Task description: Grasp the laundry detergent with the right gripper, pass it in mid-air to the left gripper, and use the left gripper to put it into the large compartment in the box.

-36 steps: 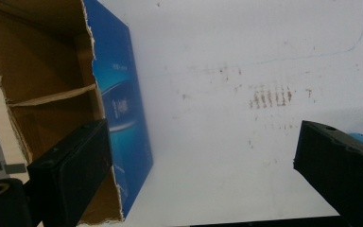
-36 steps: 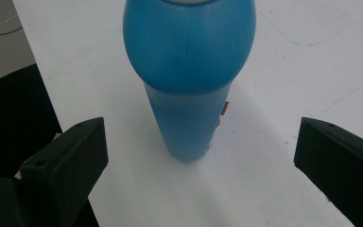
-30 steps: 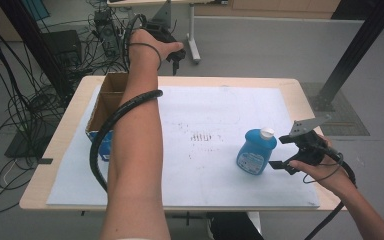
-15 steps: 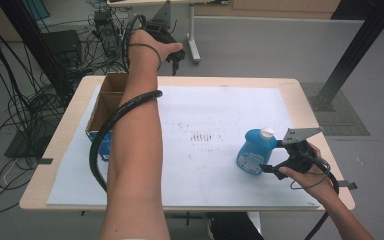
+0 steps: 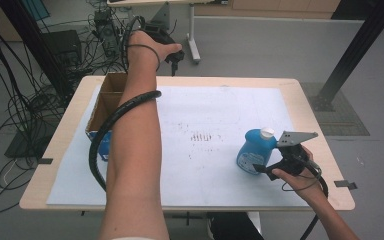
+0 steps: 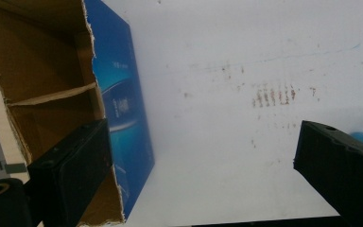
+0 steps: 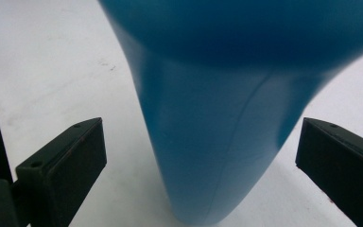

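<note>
Lowered since a second ago, the right gripper (image 5: 264, 169) is now set around the blue bottle (image 5: 252, 151) at the desk's (image 5: 310, 105) four o'clock, jaws spread, untouching; closing is judged next.

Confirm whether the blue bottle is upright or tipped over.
Upright. The blue bottle stands on its base on the white sheet, its white cap on top.
</note>
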